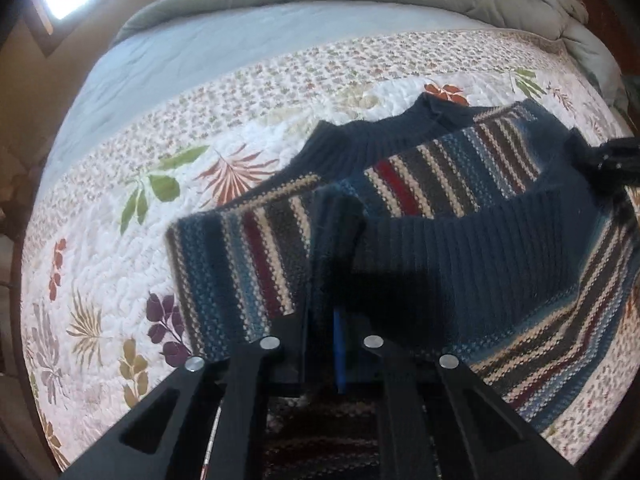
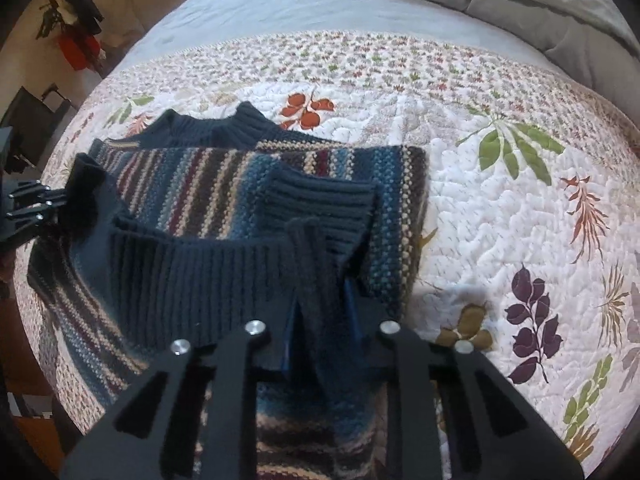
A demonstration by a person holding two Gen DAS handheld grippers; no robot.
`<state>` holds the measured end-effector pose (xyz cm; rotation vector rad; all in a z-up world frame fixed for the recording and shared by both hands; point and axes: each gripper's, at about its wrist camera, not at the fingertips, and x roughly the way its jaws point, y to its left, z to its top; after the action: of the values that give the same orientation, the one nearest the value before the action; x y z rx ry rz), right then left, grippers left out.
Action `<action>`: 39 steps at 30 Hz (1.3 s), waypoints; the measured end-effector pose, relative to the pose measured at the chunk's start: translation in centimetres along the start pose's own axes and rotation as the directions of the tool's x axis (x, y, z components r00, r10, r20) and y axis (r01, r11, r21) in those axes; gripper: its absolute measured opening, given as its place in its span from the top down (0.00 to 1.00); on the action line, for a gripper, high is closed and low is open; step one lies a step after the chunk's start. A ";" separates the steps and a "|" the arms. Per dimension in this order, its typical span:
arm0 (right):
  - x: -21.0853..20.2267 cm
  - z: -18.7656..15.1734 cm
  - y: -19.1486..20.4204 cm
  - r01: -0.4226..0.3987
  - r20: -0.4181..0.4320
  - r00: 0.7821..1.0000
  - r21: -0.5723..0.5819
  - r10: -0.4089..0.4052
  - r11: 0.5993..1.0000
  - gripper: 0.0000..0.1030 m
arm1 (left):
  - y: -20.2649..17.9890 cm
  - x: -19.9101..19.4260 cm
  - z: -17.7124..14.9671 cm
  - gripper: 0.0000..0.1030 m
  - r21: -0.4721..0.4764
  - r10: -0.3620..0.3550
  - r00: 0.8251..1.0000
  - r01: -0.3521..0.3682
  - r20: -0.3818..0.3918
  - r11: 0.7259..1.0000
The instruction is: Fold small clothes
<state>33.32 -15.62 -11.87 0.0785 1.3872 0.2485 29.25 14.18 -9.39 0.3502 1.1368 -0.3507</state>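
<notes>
Both my grippers pinch the sweater's ribbed hem

My left gripper (image 1: 322,312) and right gripper (image 2: 324,312) are each clamped on the dark hem of the striped sweater (image 1: 420,184), which lies partly folded on the quilt (image 1: 120,280)

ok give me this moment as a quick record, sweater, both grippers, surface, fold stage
sweater: striped knit sweater with dark blue ribbed hem, lying on the quilt
left gripper: shut on a corner of the hem
right gripper: shut on the other corner of the hem
surface: floral quilt on a bed, grey duvet bunched at the far end
sleeve: ribbed cuff folded in over the body
fold stage: hem gripped at both ends and raised off the quilt, collar end still flat
</notes>
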 end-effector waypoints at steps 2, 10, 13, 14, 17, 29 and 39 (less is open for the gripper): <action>-0.7 -0.3 -0.1 -0.018 0.015 1.000 0.002 0.018 1.000 0.90 | 0.0 -0.5 -0.3 0.91 -0.017 0.018 1.000 -0.017 0.024 1.000; -4.7 0.2 -0.8 -0.090 0.119 0.989 0.043 0.085 0.995 0.91 | 2.9 -4.3 -0.3 0.91 -0.177 0.023 0.991 0.001 0.134 0.984; -5.6 1.7 -1.3 -0.120 0.168 0.980 0.084 0.105 0.989 0.91 | 4.5 -4.7 0.3 0.91 -0.248 0.033 0.989 0.004 0.147 0.969; -5.5 2.5 -1.6 -0.138 0.174 0.978 0.110 0.118 0.984 0.91 | 5.2 -4.7 0.5 0.91 -0.274 0.033 0.988 0.009 0.148 0.962; -4.6 4.3 -2.1 -0.135 0.167 0.980 0.137 0.111 0.981 0.91 | 7.0 -3.9 1.1 0.91 -0.343 0.017 0.990 0.033 0.141 0.939; 3.5 7.1 -3.8 -0.035 0.059 0.998 0.208 0.023 0.977 0.91 | 8.6 3.1 1.3 0.87 -0.381 0.092 0.996 -0.081 0.012 0.921; 3.0 5.2 -3.2 0.005 0.059 0.998 0.178 -0.015 0.984 0.72 | 5.4 2.5 0.8 0.40 -0.218 0.309 0.951 -0.306 -0.019 0.927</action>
<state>39.25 -17.59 -14.43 0.2251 1.3473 0.1126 33.25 18.46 -10.91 0.3246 1.0733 0.0493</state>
